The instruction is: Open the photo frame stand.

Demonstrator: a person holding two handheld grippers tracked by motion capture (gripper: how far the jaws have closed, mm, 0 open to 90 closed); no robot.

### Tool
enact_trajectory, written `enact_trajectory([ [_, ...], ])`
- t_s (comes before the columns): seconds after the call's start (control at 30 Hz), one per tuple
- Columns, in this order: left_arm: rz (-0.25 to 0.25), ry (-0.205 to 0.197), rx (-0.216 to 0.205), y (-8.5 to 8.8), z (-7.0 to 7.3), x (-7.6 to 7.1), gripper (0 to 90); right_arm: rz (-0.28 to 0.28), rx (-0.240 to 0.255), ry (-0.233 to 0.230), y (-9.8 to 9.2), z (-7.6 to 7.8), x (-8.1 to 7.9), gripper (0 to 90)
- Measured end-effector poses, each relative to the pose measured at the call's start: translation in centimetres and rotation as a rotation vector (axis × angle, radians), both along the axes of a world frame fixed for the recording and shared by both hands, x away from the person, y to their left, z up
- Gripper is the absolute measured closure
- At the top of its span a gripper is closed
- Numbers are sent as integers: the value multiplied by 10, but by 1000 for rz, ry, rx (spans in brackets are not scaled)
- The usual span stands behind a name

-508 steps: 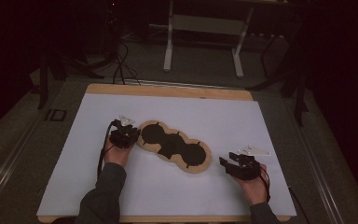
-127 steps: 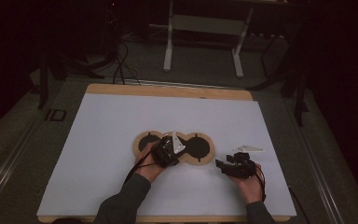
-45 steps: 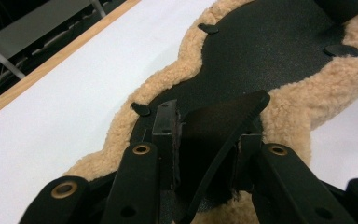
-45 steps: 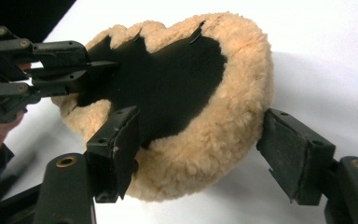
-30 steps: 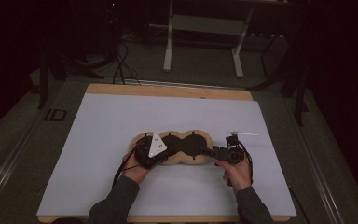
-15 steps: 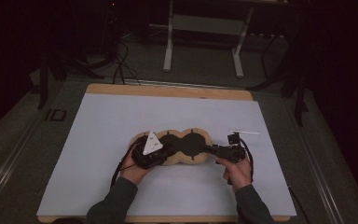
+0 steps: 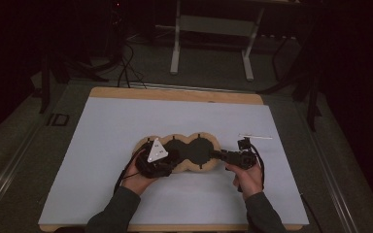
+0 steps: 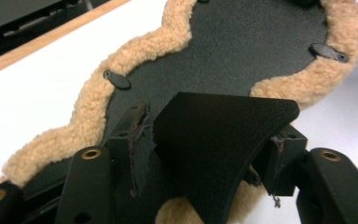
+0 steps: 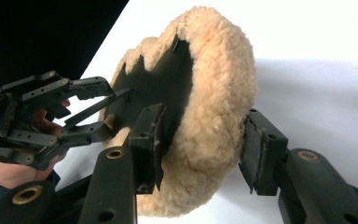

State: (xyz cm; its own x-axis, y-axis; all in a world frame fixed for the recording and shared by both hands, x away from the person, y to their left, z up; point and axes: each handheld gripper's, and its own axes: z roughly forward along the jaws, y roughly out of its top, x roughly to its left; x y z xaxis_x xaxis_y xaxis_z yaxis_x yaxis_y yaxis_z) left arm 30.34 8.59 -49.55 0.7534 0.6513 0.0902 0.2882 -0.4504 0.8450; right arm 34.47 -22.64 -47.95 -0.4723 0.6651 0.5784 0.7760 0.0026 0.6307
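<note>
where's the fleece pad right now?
High view: the fleece pad lies mid-table on the white sheet, between the left gripper at its left end and the right gripper at its right end.

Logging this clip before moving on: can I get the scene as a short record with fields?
Surface: white table sheet
Object: three-lobed black pad with tan fleece rim, lying flat
Left tool: at the pad's left end, jaws just been opening, a black flap between them, not pinched
Right tool: at the pad's right end, jaws just been closing astride the rim, outer pad still apart from the fleece
Stage: hand-over of the pad, by the look of it
</note>
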Motion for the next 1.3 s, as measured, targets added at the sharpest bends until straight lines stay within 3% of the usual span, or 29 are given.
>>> enact_trajectory([
  [0.17,-26,40,-14,8,2,-7,414,-3,-11,-3,0,-1,0,556],
  [0.43,-12,50,-80,32,7,-21,393,0,-31,-9,0,-2,0,564],
  [0.57,21,52,-108,47,12,-20,396,0,-34,-13,0,-3,-1,567],
  [0.7,60,62,-108,60,12,-18,400,3,-35,-16,-1,-3,-1,568],
  [0.87,142,70,-124,79,11,-13,426,10,-41,-26,-1,-4,-2,571],
  [0.97,184,98,-142,91,8,-9,436,15,-46,-30,-2,-6,-2,571],
  [1.1,212,136,-162,103,2,-2,431,19,-49,-29,-3,-7,-2,571],
  [1.3,228,160,-180,107,-4,2,419,33,-61,-42,-3,-6,-3,573],
])
